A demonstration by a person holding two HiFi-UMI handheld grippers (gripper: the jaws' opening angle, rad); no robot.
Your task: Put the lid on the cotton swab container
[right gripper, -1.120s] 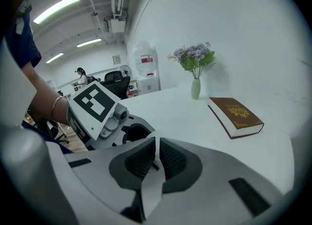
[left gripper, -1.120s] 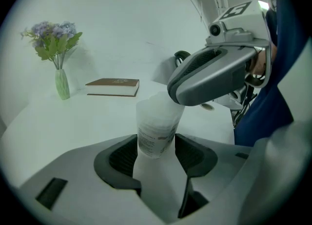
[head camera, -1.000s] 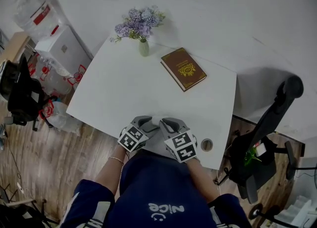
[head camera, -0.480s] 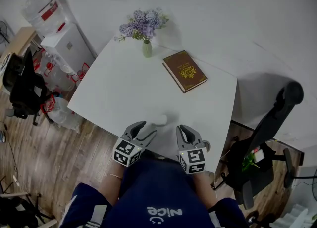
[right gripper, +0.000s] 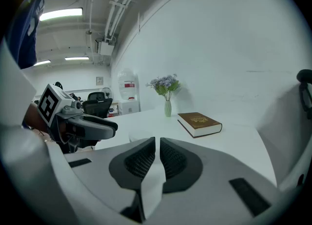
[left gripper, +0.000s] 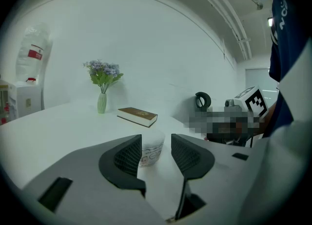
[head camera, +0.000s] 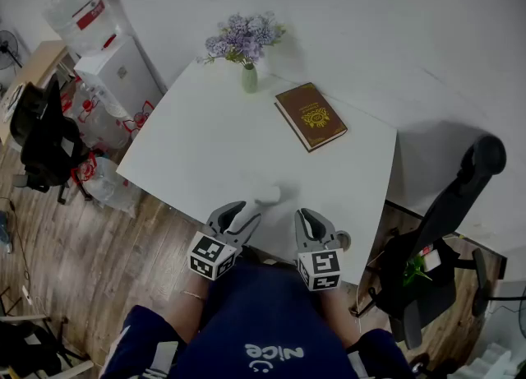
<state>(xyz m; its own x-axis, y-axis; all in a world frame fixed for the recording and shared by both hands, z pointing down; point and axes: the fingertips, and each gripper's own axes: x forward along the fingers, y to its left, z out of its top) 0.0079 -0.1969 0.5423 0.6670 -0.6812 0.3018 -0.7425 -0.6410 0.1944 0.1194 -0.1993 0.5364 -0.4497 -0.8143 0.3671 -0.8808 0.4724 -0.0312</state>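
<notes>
The cotton swab container [head camera: 268, 196] is a small whitish tub with print on its side, standing near the front edge of the white table [head camera: 205, 143]. From above I cannot tell whether a lid sits on it. My left gripper [head camera: 247, 215] is just short of it, jaws apart and closing, with nothing pressed between them. In the left gripper view the container [left gripper: 151, 149] shows through the gap beyond the fingertips of that gripper [left gripper: 156, 144]. My right gripper [head camera: 310, 220] hovers at the table edge to the container's right, its jaws nearly together and empty [right gripper: 157, 144].
A brown book [head camera: 311, 116] and a vase of purple flowers [head camera: 249, 75] sit at the table's far side. A small round ring [head camera: 343, 241] lies at the front right corner. A black office chair [head camera: 448, 201] stands right, a water dispenser [head camera: 115, 81] left.
Both grippers have drawn back from the container toward the person and moved apart. The container stays standing alone on the table.
</notes>
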